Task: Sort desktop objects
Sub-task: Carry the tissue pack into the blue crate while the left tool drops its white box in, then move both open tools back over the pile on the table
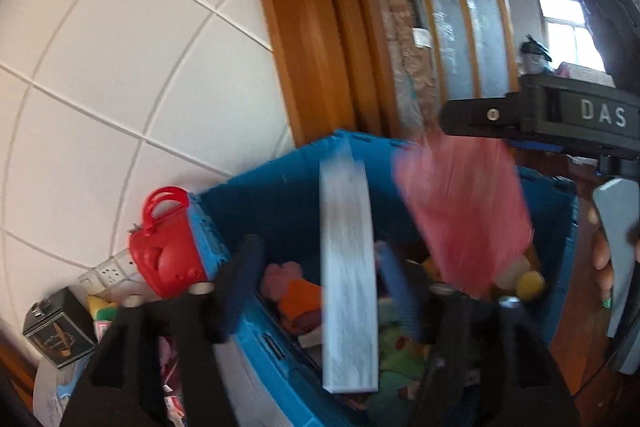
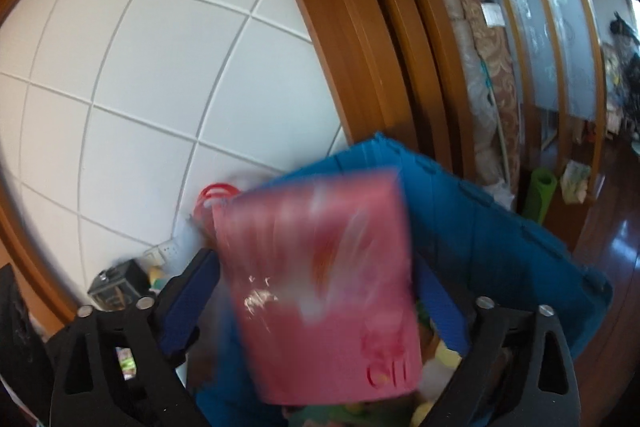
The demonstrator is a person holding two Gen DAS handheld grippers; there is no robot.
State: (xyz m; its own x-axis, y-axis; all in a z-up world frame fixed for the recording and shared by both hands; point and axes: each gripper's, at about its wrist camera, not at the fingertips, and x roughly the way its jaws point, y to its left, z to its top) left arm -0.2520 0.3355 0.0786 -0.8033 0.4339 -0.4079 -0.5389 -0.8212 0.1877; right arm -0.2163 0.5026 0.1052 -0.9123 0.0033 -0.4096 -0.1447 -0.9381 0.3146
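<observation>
A blue plastic crate (image 1: 280, 183) holds several toys and soft things. In the left wrist view a grey-white flat box (image 1: 349, 267), blurred, stands between my left gripper's (image 1: 320, 267) open fingers over the crate, apparently loose. A blurred pink packet (image 1: 460, 211) hangs over the crate's right side. In the right wrist view the pink packet (image 2: 324, 283) lies between my right gripper's (image 2: 316, 291) wide-open fingers, touching neither pad, above the crate (image 2: 500, 227). The right gripper's black body (image 1: 560, 115) shows at right.
A red toy handbag (image 1: 168, 247) rests at the crate's left rim. A small dark box (image 1: 56, 327) and wall sockets (image 1: 108, 273) sit lower left by the white tiled wall. A wooden door frame (image 1: 312, 27) and rolled carpets (image 2: 488, 67) stand behind.
</observation>
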